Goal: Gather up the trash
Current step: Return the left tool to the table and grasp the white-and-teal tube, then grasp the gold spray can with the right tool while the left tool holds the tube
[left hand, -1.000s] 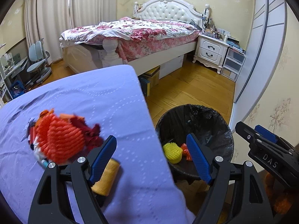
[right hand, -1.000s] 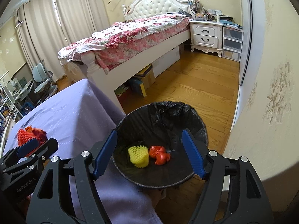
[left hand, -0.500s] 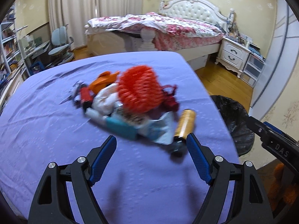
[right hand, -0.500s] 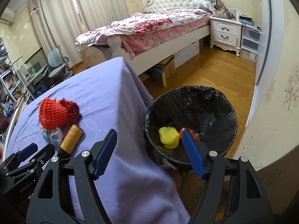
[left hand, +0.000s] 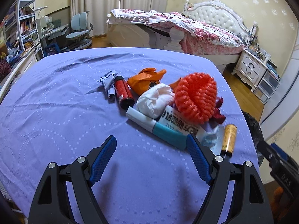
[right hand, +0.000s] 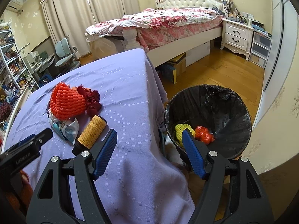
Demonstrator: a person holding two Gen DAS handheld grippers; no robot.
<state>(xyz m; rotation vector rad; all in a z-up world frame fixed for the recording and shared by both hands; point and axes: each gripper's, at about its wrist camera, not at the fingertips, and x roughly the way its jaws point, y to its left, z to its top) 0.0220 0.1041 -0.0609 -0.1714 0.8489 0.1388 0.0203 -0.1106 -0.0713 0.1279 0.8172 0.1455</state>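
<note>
Scene: a heap of trash is seen on a table [left hand: 56, 130] draped in purple cloth, with a black-lined bin [right hand: 233, 100] standing just beside the table's edge.
Left gripper [left hand: 151, 158]: held above the cloth short of the heap, jaws wide apart, nothing between them.
Right gripper [right hand: 149, 151]: held over the table's corner, jaws spread and empty, the bin seen past its right finger.
Trash on table: an orange foam net [left hand: 196, 97], a white tissue wad [left hand: 155, 100], a red can [left hand: 123, 93], orange wrapping [left hand: 145, 80], a teal-and-white tube [left hand: 155, 127] and an amber bottle [left hand: 229, 138] are piled touching or near one another.
Already binned: a yellow foam net [right hand: 179, 130] and red scraps [right hand: 204, 135] lie at the bottom.
Handling, as judged: the foam net is likely light and springy and best pinched across its bulk; the amber bottle looks rigid, smooth and prone to roll, so a grip across its labelled middle is suggested.
</note>
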